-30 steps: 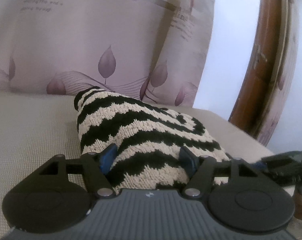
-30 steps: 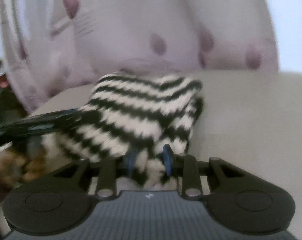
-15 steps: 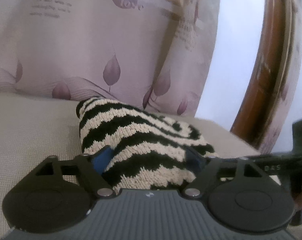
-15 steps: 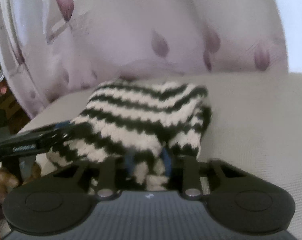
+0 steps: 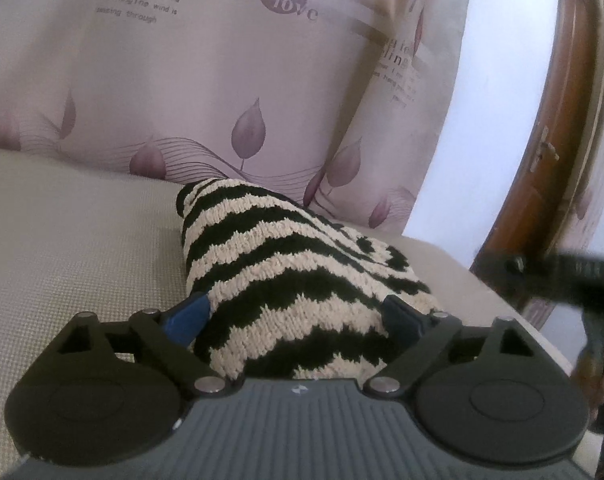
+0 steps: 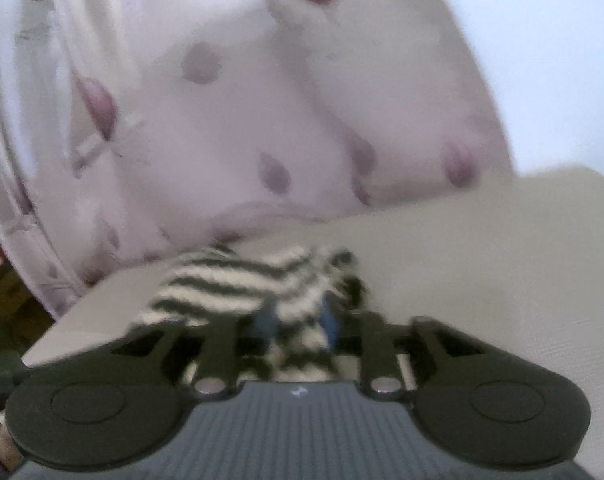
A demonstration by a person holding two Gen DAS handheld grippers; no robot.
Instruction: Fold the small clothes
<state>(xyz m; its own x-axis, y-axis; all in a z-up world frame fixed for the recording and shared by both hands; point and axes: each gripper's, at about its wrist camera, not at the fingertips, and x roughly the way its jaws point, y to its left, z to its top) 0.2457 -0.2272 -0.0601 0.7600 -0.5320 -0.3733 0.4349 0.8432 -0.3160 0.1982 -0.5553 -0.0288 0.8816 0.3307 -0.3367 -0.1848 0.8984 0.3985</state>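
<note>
Pillow (image 5: 222, 80) reads "love"; left jaws apart around knit (image 5: 294, 280), right opening.

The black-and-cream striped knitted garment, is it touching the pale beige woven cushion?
Touching. The left wrist view shows the striped knitted garment lying directly on the beige cushion, no gap beneath its far edge.

Striped garment (image 5: 286, 280): chunky, rough knit. Seat cushion (image 5: 82, 240): beige, finely woven, matt cloth. Printed cushions (image 5: 206, 80): smooth fabric. Frame (image 5: 542, 152): glossy varnished wood. Left tongs (image 5: 298, 316): matt black plastic, metal rivets.
</note>
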